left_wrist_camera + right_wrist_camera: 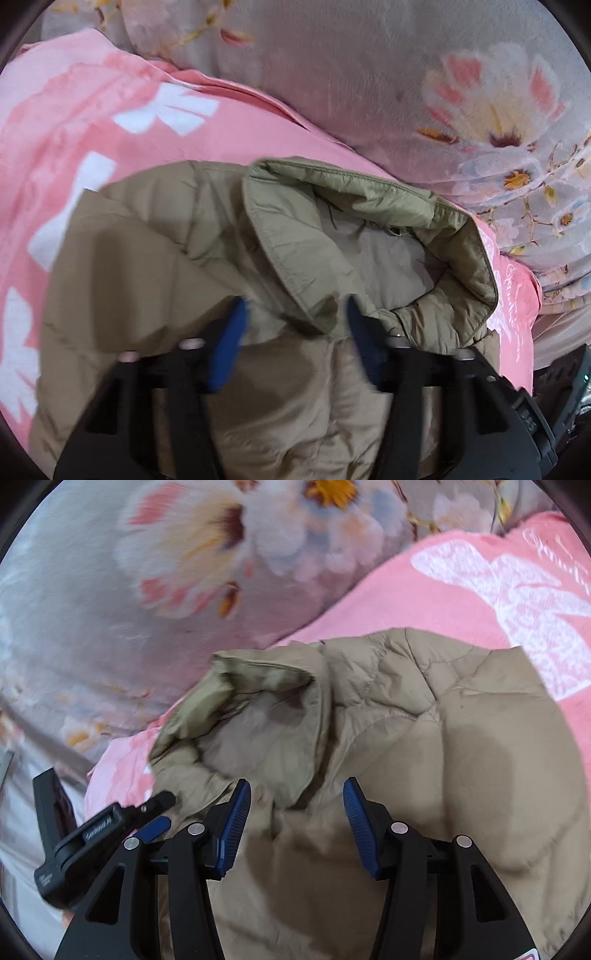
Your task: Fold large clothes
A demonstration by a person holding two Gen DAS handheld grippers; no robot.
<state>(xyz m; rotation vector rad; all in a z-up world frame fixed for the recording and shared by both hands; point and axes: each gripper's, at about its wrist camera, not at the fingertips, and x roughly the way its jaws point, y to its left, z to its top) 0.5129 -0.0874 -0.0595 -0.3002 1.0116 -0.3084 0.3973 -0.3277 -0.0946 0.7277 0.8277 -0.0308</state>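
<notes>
Both grippers, left [295,314] and right [297,797], are held spread open over a tan puffer jacket [184,258], apparently laid on pink bedding [74,129].

Bare pink sheet [74,122] lies open beside the jacket [155,236]; the bunched floral quilt [369,74] blocks the far side.
</notes>
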